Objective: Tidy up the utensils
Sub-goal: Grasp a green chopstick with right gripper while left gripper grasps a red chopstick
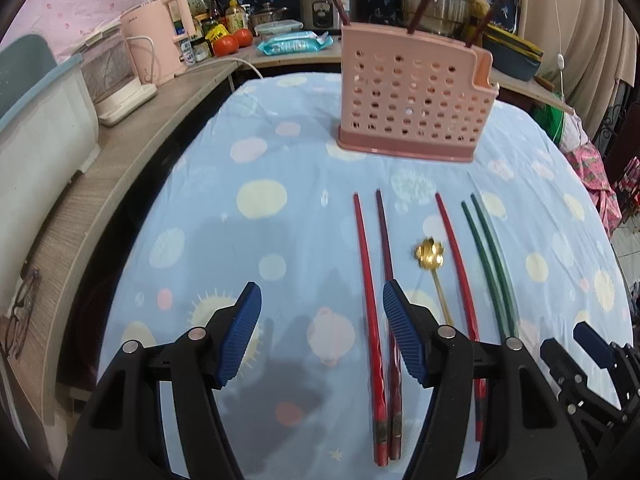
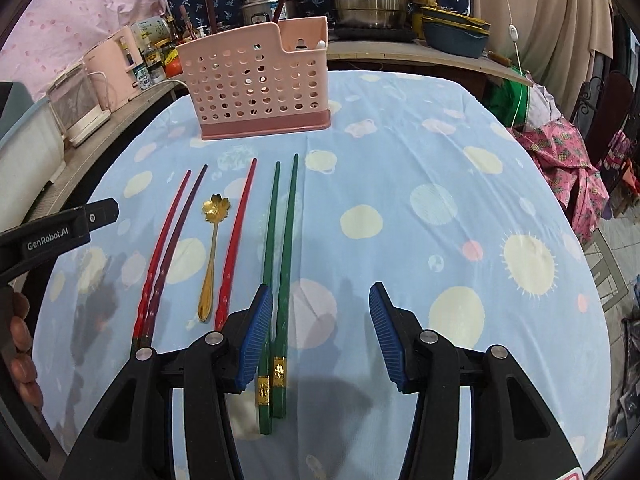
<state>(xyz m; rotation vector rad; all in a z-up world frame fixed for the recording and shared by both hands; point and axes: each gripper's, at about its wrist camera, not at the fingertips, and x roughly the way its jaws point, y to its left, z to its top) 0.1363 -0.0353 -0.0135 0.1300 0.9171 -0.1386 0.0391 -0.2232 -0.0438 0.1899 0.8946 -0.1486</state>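
The right gripper (image 2: 320,336) hangs spread and empty over the green chopsticks (image 2: 280,280), well short of the pink holder (image 2: 260,88); next, straddle and pinch them.

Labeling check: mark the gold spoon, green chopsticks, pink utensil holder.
gold spoon (image 2: 211,258), right wrist view, mid-handle.
green chopsticks (image 2: 287,236), right wrist view, shaft of the right-hand stick.
pink utensil holder (image 1: 404,92), left wrist view, perforated front wall.

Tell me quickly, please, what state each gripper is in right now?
Left gripper: open, holding nothing.
Right gripper: open, holding nothing; one green chopstick lies between its jaws, ungripped.
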